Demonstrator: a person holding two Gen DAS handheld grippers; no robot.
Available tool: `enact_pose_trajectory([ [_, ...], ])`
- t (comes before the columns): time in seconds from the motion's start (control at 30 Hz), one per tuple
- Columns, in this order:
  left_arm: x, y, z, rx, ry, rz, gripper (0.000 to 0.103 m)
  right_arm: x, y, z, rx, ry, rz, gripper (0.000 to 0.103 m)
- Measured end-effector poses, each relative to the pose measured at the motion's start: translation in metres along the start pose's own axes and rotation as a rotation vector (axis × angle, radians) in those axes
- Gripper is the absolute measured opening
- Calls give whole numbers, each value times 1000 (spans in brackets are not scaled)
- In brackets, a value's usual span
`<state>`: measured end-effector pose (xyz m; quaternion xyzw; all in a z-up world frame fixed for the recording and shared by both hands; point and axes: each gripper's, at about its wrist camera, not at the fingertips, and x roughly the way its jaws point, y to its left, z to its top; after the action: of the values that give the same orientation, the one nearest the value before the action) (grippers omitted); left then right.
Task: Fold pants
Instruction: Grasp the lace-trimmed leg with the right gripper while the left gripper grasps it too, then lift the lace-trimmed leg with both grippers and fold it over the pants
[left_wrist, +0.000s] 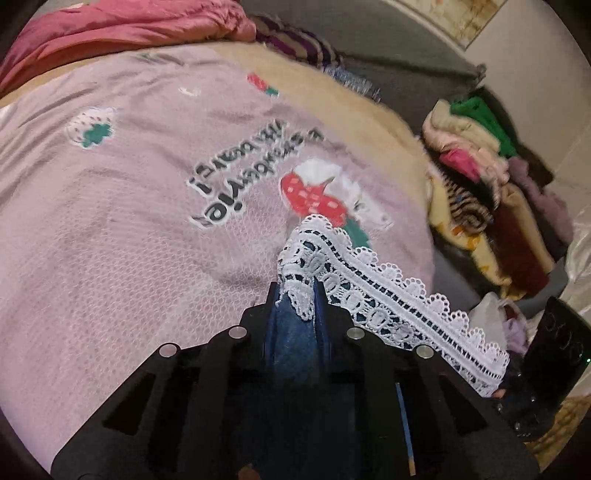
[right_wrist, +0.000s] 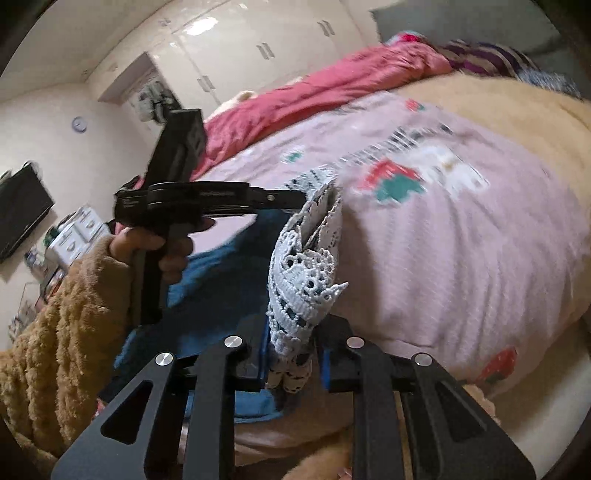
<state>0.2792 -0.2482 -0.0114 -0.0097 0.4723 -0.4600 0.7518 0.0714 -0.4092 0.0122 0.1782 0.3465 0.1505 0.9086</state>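
- The pants (left_wrist: 295, 343) (blue, with a white lace hem (left_wrist: 391, 295)) hung lifted over the pink blanket (left_wrist: 110, 221), at its near edge.
- The left gripper (left_wrist: 297, 295) was clamped narrow on blue cloth and lace, above the blanket's strawberry print (left_wrist: 314, 199).
- The right gripper (right_wrist: 291, 354) pinched a bunched lace end, jaws nearly together, also at the blanket's near edge.
- A hand (right_wrist: 155, 247) in a fuzzy tan sleeve (right_wrist: 62, 314) gripped the left gripper's handle, left of the blanket.

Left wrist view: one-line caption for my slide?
Left gripper shut on the white lace hem of the blue pants, above a pink strawberry-print blanket.
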Motion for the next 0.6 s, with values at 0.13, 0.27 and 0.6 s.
enact_pose_trajectory([
  [0.13,-41,10,-11,-45,-73,-35,11,-3,33,6,-81,-13,43,19],
  [0.27,-84,24,-32,-72,-124,-22,11,1,73,6,-170,-1,96,19],
  [0.6,-154,86,-106,-449,-208,-27,51,64,150,-39,-393,192,165,19],
])
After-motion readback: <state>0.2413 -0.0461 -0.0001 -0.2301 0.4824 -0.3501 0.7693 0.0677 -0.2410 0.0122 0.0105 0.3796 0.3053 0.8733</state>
